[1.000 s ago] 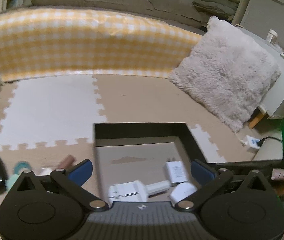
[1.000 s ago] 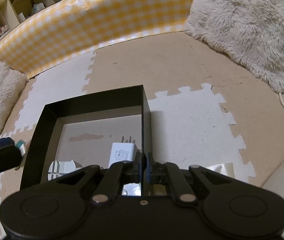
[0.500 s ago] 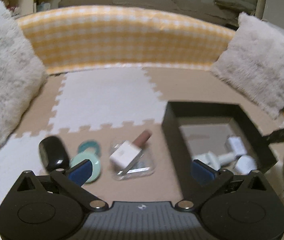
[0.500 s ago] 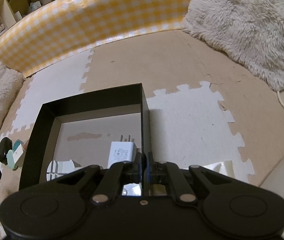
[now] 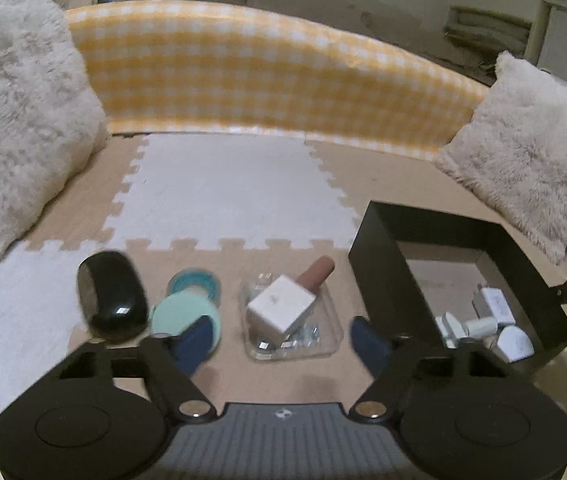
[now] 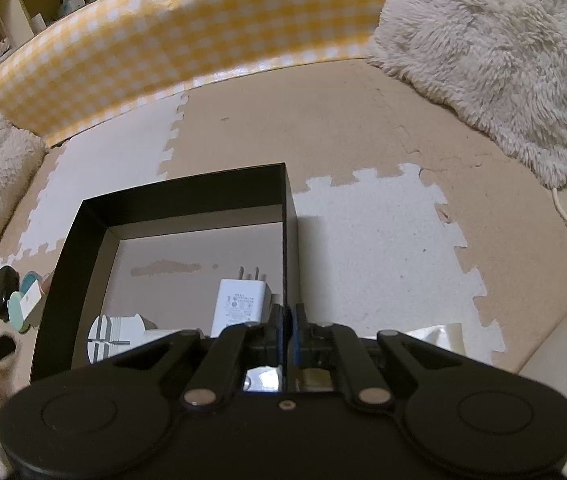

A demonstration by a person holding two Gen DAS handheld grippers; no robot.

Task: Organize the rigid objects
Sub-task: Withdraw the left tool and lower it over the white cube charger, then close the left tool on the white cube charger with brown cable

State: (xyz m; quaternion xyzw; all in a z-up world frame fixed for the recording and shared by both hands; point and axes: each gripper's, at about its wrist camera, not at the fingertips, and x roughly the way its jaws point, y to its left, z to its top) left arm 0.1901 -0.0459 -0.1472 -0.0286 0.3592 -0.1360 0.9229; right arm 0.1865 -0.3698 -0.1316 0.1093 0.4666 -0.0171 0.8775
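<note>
Swung leftward off the black box (image 5: 379,240), the closing, empty left gripper (image 5: 283,344) faces the white cube (image 5: 279,308) straight ahead, while the right gripper (image 6: 288,320) stays clenched on the box wall.

A home living room floor: interlocking foam play mats (image 5: 223,196) underfoot, a yellow gingham cushion (image 5: 267,80) at twelve o'clock, shaggy pillows (image 5: 15,92) at ten and two, cubby shelves (image 6: 7,28) behind.

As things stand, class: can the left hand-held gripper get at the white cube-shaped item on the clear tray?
Probably yes. The left hand-held gripper, its jaws closing, faces the white cube on the clear tray, with nothing between.
</note>
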